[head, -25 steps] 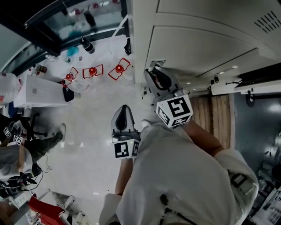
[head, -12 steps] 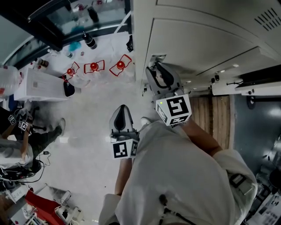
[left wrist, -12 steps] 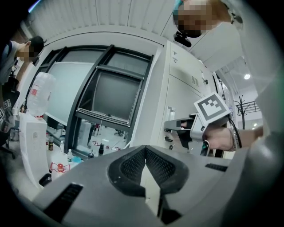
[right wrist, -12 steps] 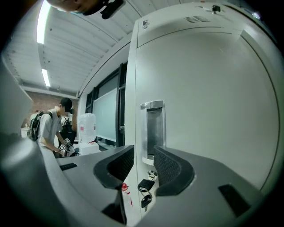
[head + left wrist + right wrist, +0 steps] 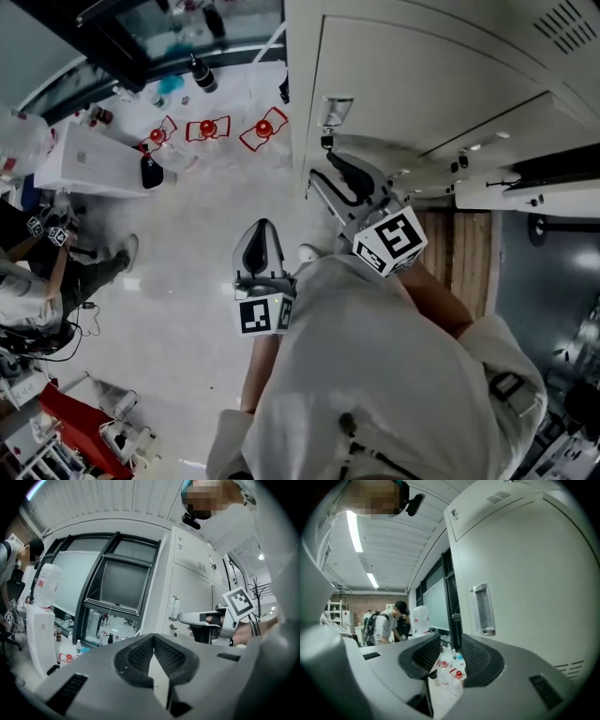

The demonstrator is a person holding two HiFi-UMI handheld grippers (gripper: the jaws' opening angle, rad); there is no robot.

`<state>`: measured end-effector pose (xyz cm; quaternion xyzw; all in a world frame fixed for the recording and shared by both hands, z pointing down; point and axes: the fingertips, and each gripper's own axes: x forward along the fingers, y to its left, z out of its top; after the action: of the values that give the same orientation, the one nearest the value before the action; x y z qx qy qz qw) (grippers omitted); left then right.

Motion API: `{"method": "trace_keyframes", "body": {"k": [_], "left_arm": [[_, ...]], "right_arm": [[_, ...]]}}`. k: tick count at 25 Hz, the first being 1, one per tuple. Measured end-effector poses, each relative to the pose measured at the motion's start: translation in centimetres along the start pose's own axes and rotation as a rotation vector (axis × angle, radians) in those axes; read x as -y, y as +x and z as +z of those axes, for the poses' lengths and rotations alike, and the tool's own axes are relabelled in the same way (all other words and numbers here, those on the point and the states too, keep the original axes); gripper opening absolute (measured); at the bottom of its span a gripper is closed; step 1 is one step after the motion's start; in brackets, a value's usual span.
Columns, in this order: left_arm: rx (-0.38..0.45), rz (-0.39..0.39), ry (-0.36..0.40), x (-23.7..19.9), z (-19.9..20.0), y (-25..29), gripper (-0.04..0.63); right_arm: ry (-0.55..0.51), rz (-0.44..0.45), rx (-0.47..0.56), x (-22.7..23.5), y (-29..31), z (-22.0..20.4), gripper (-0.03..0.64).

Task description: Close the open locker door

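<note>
Locker door [image 5: 422, 84] sits at top right of the head view, pale grey. It looks flush with the locker front; can't tell if it's latched. Same door fills the right half of the right gripper view [image 5: 525, 573] and shows right of centre in the left gripper view [image 5: 187, 592].

Handle [image 5: 337, 111] is a recessed vertical pull near the door's left edge. It's clear in the right gripper view [image 5: 483, 609], up and right of the jaws, not between them.

Right gripper [image 5: 323, 171] is just below the handle, pointing level at the door's edge zone. Its jaws have just been opening and stand well apart [image 5: 451, 644]. Nothing is between the pads, only floor and clutter seen through the gap. Its marker cube [image 5: 391, 241] sits behind, on the hand side. From the left gripper view, its tip [image 5: 187, 618] is close to the door front; contact not resolvable.

Left gripper [image 5: 262, 230] is held back from the locker, over open floor [image 5: 216, 216]. Jaws closed, pads meeting tip to tip [image 5: 153, 638], holding nothing.

Around:
- three red-framed items [image 5: 208, 128] on the floor left of the locker
- dark bottle [image 5: 199, 73] beyond them
- white box [image 5: 94, 173] further left
- water jug [image 5: 46, 585] beside a dark-framed glass unit [image 5: 117, 581]
- person [image 5: 386, 620] bent over in the background
</note>
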<state>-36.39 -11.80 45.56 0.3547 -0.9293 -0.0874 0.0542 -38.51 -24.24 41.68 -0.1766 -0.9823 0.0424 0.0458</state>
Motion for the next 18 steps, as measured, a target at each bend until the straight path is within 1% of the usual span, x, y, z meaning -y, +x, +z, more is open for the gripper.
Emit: {"method": "trace_keyframes", "body": {"k": [2,4,6,9,12,14,18], "left_arm": [[0.006,0.010,0.002,0.3,0.2,-0.7,0.008],[0.018,0.024,0.002,0.5,0.5,-1.5,0.008],[0.028,0.045,0.002,0.7,1.0,-2.3,0.008],[0.059,0.084,-0.004,0.8,2.4,-3.9,0.008],[0.097,0.116,0.001,0.7,4.0,-5.4,0.008],[0.098,0.136,0.004,0.6,4.1,-6.3,0.008],[0.072,0.160,-0.013,0.7,2.6,-7.4,0.008]], "right_arm": [[0.052,0.069,0.007,-1.7,-0.9,-0.6,0.110],[0.098,0.121,0.007,-3.3,-1.6,-1.2,0.077],[0.105,0.174,-0.010,-5.0,-2.0,-1.8,0.048],[0.097,0.267,-0.017,-7.4,-2.7,-2.4,0.034],[0.113,0.331,0.008,-9.2,-3.3,-2.1,0.029],[0.114,0.357,0.016,-10.2,-3.5,-2.0,0.028],[0.084,0.398,0.011,-11.8,-3.4,-2.3,0.028]]}}
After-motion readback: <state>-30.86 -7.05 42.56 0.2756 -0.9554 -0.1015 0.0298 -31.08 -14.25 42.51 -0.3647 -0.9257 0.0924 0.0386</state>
